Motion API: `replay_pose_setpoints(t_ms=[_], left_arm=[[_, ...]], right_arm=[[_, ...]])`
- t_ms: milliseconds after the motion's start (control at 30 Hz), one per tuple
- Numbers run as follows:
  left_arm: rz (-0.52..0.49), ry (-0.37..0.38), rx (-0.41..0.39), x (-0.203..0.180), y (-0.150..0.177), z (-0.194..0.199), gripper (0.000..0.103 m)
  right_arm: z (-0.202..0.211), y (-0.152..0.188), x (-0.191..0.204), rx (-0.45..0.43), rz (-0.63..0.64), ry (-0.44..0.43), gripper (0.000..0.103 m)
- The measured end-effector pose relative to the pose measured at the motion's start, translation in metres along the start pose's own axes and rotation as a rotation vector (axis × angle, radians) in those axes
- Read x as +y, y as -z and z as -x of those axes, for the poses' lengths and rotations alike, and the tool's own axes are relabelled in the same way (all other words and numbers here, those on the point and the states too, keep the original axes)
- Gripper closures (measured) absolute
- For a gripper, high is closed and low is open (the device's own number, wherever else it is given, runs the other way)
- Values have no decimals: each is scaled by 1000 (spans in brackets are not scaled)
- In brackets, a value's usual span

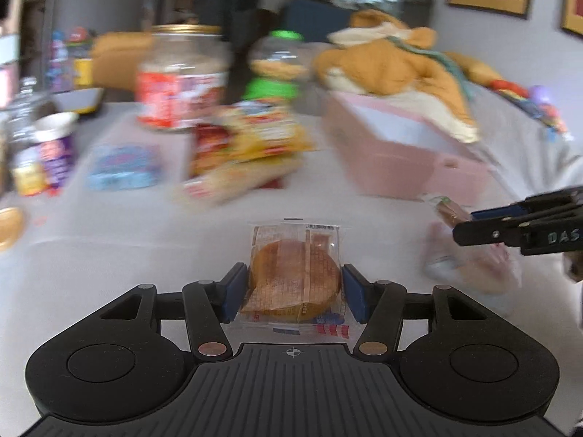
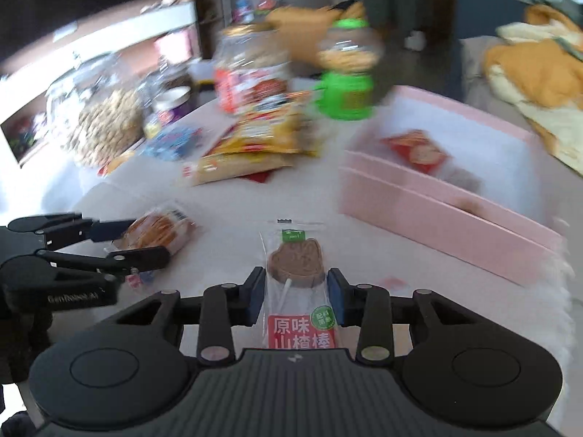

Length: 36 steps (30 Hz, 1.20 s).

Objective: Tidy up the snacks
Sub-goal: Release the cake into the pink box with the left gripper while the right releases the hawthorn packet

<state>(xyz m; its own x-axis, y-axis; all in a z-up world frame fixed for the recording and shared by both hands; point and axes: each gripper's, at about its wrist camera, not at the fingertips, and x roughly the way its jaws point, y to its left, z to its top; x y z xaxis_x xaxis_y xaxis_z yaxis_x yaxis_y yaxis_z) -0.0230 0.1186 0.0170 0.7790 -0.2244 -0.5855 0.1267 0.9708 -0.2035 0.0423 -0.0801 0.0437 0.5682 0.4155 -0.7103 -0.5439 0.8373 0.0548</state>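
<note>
My left gripper [image 1: 294, 291] is shut on a clear-wrapped round brown cake [image 1: 295, 280] and holds it above the white table [image 1: 109, 255]. My right gripper [image 2: 294, 293] is shut on a wrapped hawthorn lollipop [image 2: 296, 258] with a heart-shaped brown head. A pink box [image 2: 448, 204] stands ahead right of it; a red snack packet [image 2: 415, 151] lies inside. The box also shows in the left wrist view [image 1: 393, 156]. The left gripper appears at the left of the right wrist view [image 2: 131, 244], the right gripper at the right edge of the left wrist view [image 1: 470, 225].
A pile of yellow and red snack bags [image 1: 255, 145] lies mid-table. Behind it stand a big jar with a red label [image 1: 178, 80] and a green-capped jar [image 1: 277, 69]. A blue packet [image 1: 124, 167] and cups lie left. An orange plush toy [image 1: 397, 58] lies behind the box.
</note>
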Motion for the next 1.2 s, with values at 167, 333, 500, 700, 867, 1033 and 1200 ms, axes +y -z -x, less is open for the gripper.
replay_pose_setpoints(t_ms=[167, 333, 500, 700, 867, 1033, 1200], left_arm=[[-100, 126, -35, -57, -52, -17, 41], [-154, 173, -85, -102, -117, -56, 41], [-48, 235, -55, -123, -166, -118, 41], [31, 167, -29, -133, -176, -157, 44], [-80, 153, -28, -128, -164, -141, 44], [-135, 158, -43, -108, -133, -101, 44], [-104, 148, -31, -66, -103, -59, 44]], right_arm=[[36, 25, -53, -73, -122, 105, 66], [41, 45, -80, -109, -205, 177, 66], [41, 53, -94, -195, -296, 159, 66], [30, 64, -105, -197, -353, 149, 67], [33, 73, -102, -183, -345, 143, 67], [38, 68, -105, -172, -358, 135, 66], [56, 46, -101, -195, -320, 125, 66]])
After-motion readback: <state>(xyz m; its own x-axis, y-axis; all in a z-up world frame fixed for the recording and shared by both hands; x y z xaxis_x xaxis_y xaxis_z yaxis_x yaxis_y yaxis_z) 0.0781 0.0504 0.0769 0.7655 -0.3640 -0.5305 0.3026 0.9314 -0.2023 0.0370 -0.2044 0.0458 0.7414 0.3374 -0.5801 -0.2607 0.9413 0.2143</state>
